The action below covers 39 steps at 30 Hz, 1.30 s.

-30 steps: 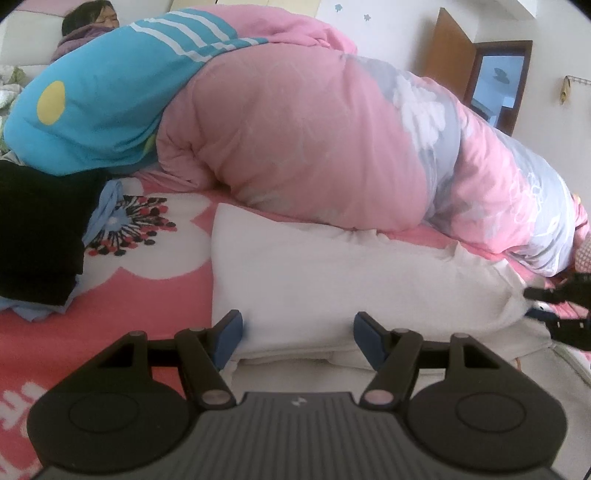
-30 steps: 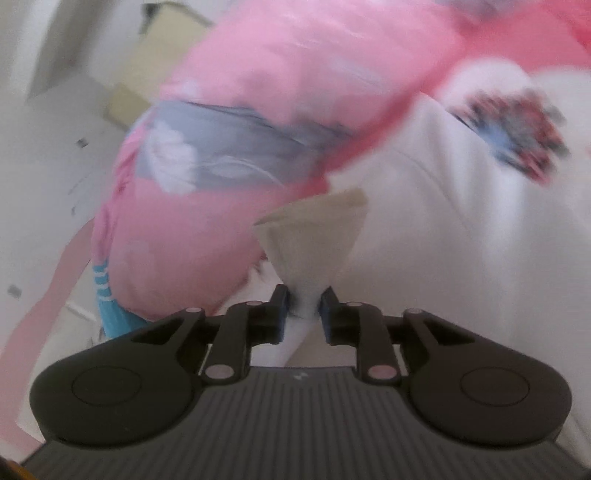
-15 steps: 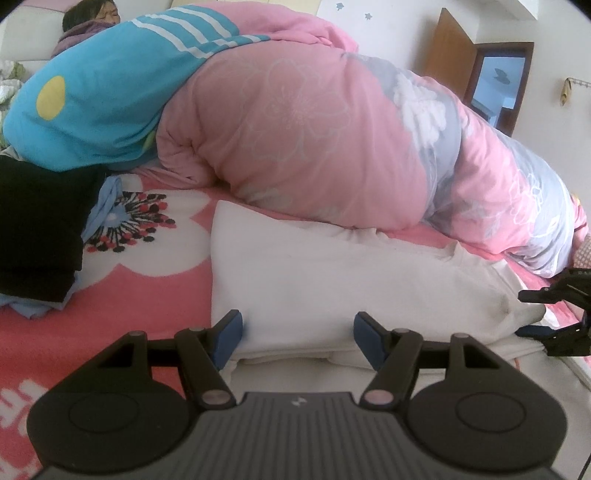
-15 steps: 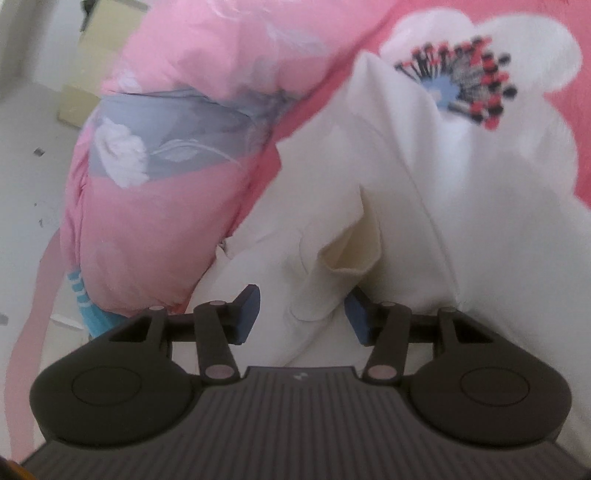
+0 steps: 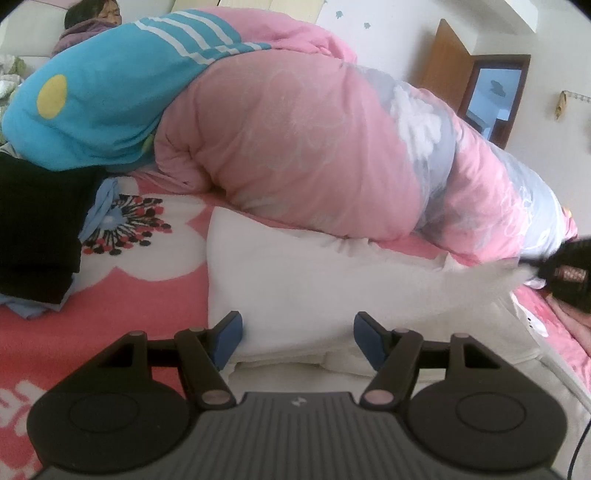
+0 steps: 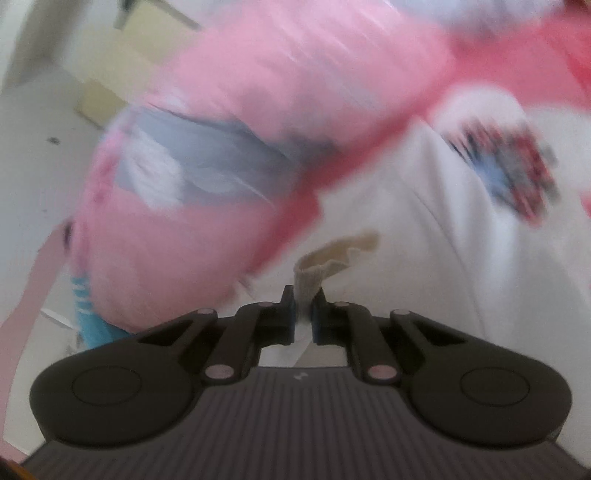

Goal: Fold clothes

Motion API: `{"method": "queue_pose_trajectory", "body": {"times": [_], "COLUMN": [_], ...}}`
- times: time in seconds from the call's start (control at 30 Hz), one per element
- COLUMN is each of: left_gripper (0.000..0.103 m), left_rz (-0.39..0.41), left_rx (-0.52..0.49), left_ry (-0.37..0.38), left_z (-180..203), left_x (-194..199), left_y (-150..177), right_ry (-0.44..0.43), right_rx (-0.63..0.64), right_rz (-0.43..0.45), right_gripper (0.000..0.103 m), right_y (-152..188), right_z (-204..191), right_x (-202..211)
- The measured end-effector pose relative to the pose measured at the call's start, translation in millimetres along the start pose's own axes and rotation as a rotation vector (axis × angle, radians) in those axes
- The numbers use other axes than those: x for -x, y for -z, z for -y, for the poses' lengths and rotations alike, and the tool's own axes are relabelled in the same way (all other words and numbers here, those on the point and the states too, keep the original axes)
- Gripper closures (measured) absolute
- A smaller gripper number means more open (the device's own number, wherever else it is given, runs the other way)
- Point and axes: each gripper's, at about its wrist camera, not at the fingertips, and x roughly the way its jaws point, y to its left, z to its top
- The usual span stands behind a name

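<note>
A white garment lies folded lengthwise on the pink flowered bed sheet. My left gripper hovers over its near edge, open, with its blue fingertips astride the cloth and not pressing it. My right gripper is at the garment's right end. Its jaws are closing tight on a bunched fold of the white garment, which stands up between the pads. In the left wrist view that end of the cloth is blurred and raised toward the dark right gripper.
A big rolled pink quilt and a blue blanket lie behind the garment. A stack of black folded clothes sits at the left. A person sits at the far left. A brown door stands at the back right.
My right gripper let go of a cloth tip, opened over the garment's end, then shut on a fold and rose with it. The left gripper stayed put and open.
</note>
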Motion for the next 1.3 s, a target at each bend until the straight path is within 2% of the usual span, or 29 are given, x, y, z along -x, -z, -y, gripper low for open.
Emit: {"method": "queue_pose_trajectory", "body": {"times": [0.07,0.13,0.23,0.3,0.43,0.53,0.67,0.7,0.8,0.97,1.07,1.17,1.3], "left_gripper": [0.035,0.035,0.035,0.035,0.035,0.035,0.035,0.035,0.035,0.035,0.035,0.035,0.035], "left_rz": [-0.004,-0.008,-0.011,-0.012,-0.021,-0.024,-0.024,-0.024,-0.027,-0.03,-0.031,-0.034,-0.037], "left_rx": [-0.006,-0.013,-0.02,-0.021,-0.021,-0.024,-0.026,-0.025,-0.023,-0.033,-0.03,-0.029,-0.021], "left_ry": [-0.001,-0.002,-0.004,-0.005,-0.005,-0.006,-0.006,-0.005,-0.003,-0.003,0.003,0.006,0.008], "left_z": [1,2,3,3,3,4,4,4,4,6,5,4,3], "left_x": [-1,-1,-1,-1,-3,-3,-3,-3,-4,-4,-3,-2,0], "left_y": [0,0,1,1,1,1,1,2,2,2,2,1,0], "right_ry": [0.004,0.05,0.137,0.133,0.065,0.098,0.223,0.222,0.187,0.14,0.204,0.216,0.302], "right_rx": [0.058,0.1,0.091,0.068,0.159,0.219,0.13,0.098,0.081,0.189,0.192,0.146,0.158], "right_rz": [0.032,0.034,-0.014,-0.012,0.081,0.079,-0.064,-0.074,-0.037,0.062,0.005,-0.056,-0.029], "right_gripper": [0.097,0.097,0.097,0.098,0.098,0.098,0.098,0.099,0.099,0.099,0.099,0.1,0.093], "right_y": [-6,-6,-3,-7,-21,-15,5,8,3,-7,4,11,-1], "right_z": [-7,-3,19,23,1,4,49,57,54,31,45,64,47], "right_x": [4,3,-8,-10,2,4,-17,-19,-14,3,-6,-10,9]}}
